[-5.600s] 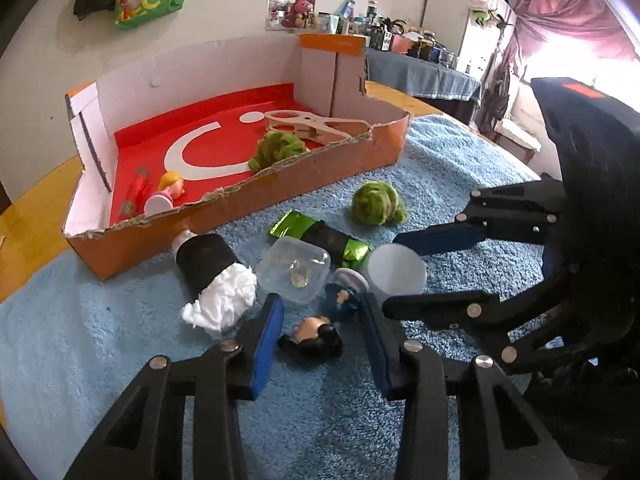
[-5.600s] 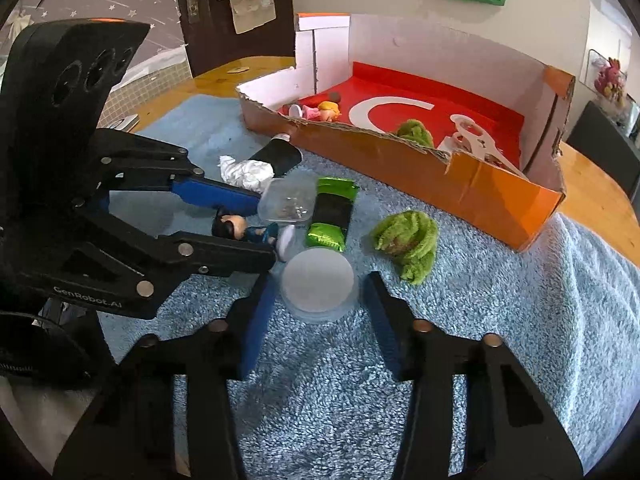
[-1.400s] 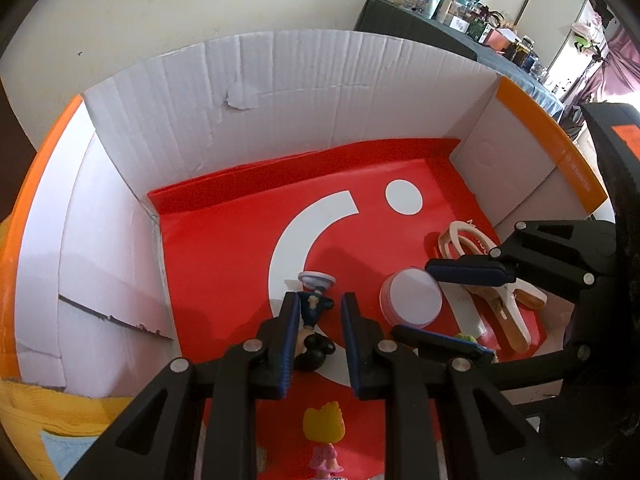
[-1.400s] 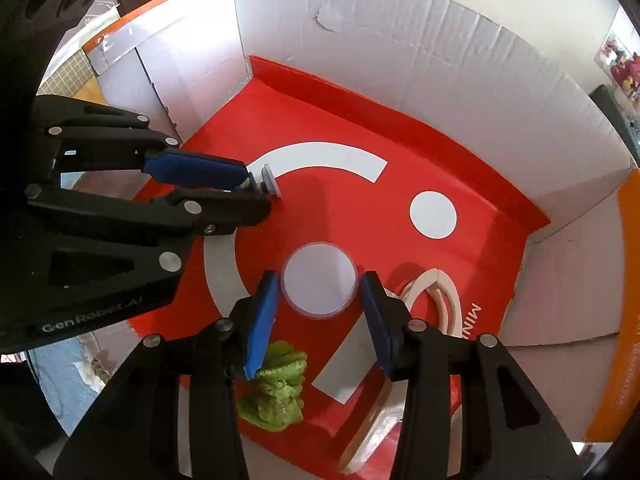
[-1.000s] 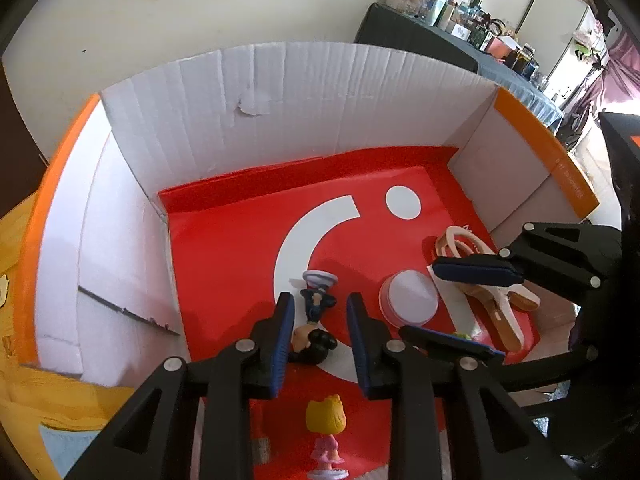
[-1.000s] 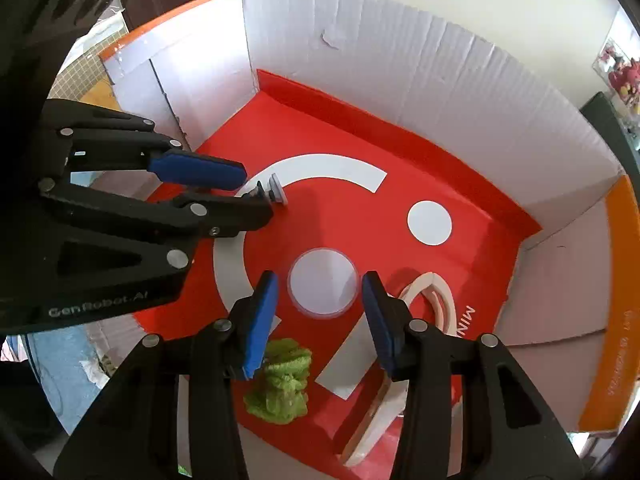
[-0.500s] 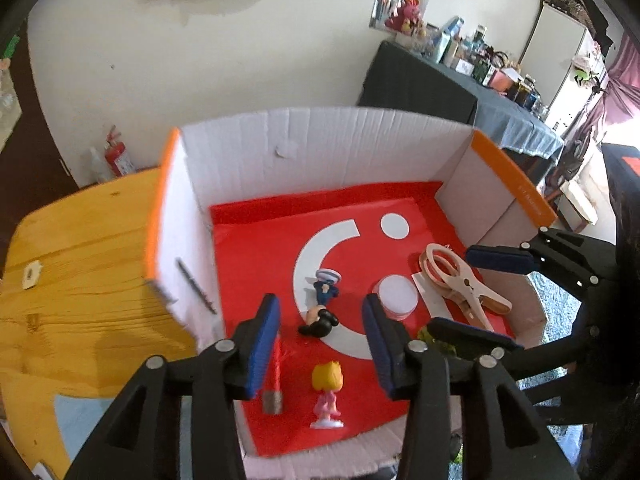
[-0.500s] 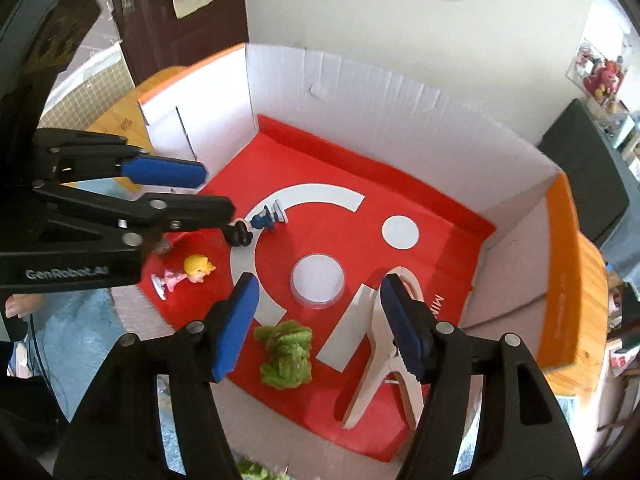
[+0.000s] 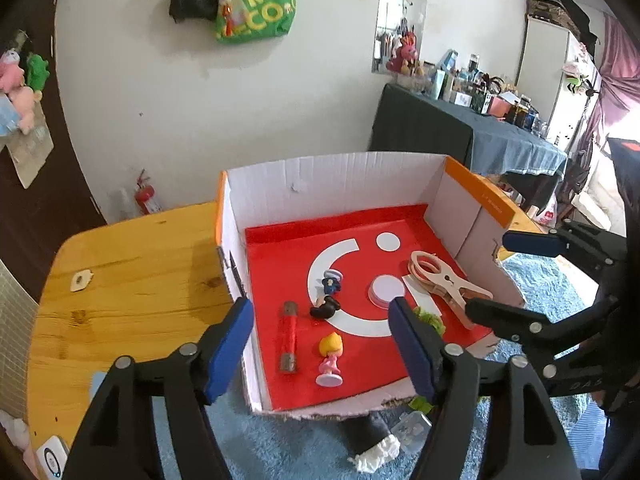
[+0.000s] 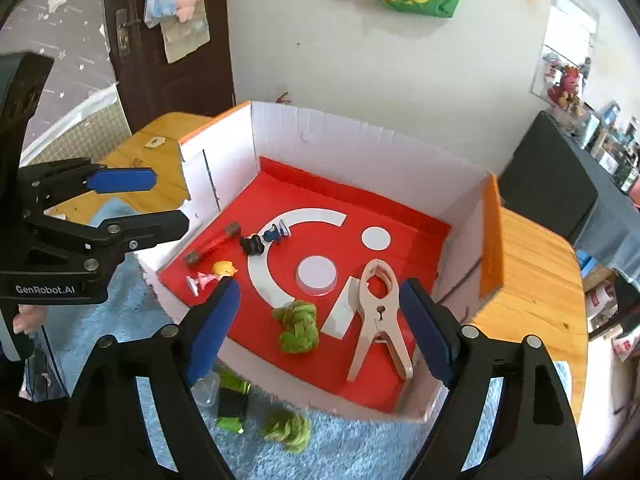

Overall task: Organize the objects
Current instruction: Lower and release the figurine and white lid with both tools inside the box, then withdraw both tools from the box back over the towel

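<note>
left gripper (image 9: pixel 320 340) above the red-floored cardboard box (image 9: pixel 340 184), jaws just opened wide and empty, dark-capped toy figurine (image 9: pixel 328 294) lying on the box floor, round white plastic lid (image 10: pixel 316 274) beside it, right gripper (image 10: pixel 320 330) likewise spread, holding nothing

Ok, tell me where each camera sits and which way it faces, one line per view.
Left wrist: on the left gripper, angled down into the cardboard box from its near-left corner; its own open fingers frame the view, and the right gripper shows at right.
Right wrist: on the right gripper, angled down into the box from its near edge; its own open fingers show, the left gripper at left.
Shared: the box, white disc, wooden clamp, both figurines.
</note>
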A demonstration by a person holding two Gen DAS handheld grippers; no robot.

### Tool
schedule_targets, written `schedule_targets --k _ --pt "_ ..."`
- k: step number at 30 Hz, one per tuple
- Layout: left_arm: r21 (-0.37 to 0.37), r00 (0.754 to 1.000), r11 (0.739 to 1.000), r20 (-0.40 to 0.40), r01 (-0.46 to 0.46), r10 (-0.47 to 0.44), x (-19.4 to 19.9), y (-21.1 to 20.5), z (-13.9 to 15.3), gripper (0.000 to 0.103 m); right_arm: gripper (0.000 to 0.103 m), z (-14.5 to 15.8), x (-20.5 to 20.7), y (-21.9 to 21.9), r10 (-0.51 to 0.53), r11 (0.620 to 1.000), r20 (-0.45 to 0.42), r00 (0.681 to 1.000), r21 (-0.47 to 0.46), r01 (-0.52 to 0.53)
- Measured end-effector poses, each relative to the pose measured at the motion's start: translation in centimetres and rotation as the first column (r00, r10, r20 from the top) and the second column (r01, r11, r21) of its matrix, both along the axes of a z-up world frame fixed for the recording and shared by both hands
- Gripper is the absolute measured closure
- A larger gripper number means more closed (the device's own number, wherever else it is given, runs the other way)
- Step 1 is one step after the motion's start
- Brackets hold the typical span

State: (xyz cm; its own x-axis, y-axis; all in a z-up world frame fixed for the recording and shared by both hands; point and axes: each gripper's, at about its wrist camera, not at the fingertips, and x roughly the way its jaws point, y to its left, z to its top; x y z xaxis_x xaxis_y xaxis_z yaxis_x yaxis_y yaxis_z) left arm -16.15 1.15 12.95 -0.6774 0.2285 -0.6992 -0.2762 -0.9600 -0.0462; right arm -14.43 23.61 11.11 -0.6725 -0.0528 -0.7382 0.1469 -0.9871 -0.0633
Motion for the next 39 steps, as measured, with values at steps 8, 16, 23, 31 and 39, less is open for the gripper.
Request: schedule_targets --k 8,16,23,31,39 --pt "0.026 0.999 1.000 -0.047 -0.018 0.019 3.1 -0.2 1.2 0.024 0.014 1.6 3.1 -0.6 -0.023 1.000 -0.074 0.997 0.011 0.024" --pt "0.034 0.993 0.998 -0.103 -0.050 0.053 6.8 0.0 1.8 0.017 0.010 2.1 5.9 -1.4 -0.041 0.999 -0.117 0.992 -0.010 0.040" --pt "0.048 0.990 0.996 -0.119 -0.071 0.076 9.7 -0.2 1.3 0.012 0.010 1.4 7.9 -2.1 -0.058 0.998 -0.136 0.989 -0.026 0.055" --pt "0.065 0.977 0.990 -0.166 -0.123 0.132 12.6 -0.7 0.5 0.005 0.007 0.4 10.0 -2.3 -0.094 0.995 -0.167 0.981 -0.036 0.089" --pt "0.070 0.980 0.986 -0.124 -0.149 0.157 13.9 -0.5 -2.9 0.005 0.006 -2.3 11.8 -2.0 -0.142 0.988 -0.172 0.975 -0.082 0.130"
